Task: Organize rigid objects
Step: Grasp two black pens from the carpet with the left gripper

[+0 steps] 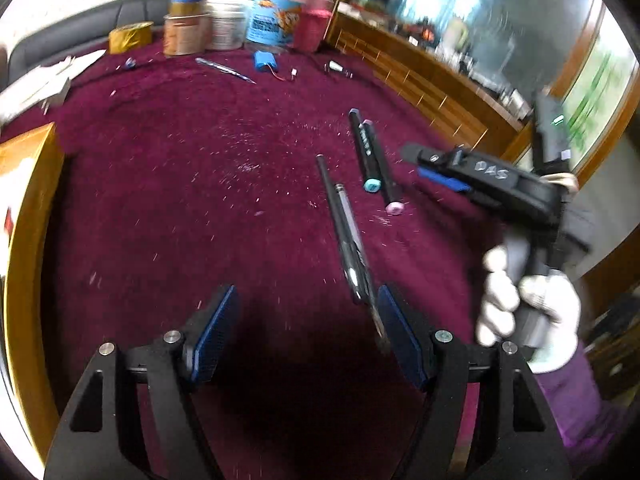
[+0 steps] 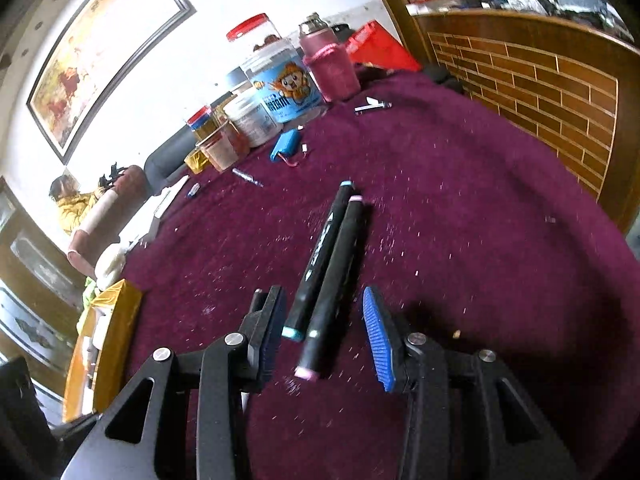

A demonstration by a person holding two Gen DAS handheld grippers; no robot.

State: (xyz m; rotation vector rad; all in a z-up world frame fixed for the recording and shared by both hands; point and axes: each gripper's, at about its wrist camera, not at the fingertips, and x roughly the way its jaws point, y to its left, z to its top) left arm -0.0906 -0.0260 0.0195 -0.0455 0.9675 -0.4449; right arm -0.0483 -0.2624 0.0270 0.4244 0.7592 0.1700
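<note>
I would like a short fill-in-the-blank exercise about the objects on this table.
1. The two markers lie ____ by side on the cloth.
2. The table cloth is dark ____.
3. One marker has a teal cap, the other a ____ one.
4. The battery pack is ____.

Missing words: side; red; pink; blue

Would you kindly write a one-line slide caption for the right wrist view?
Open right gripper poised over two black markers lying side by side on the maroon tablecloth, jars behind.
</note>
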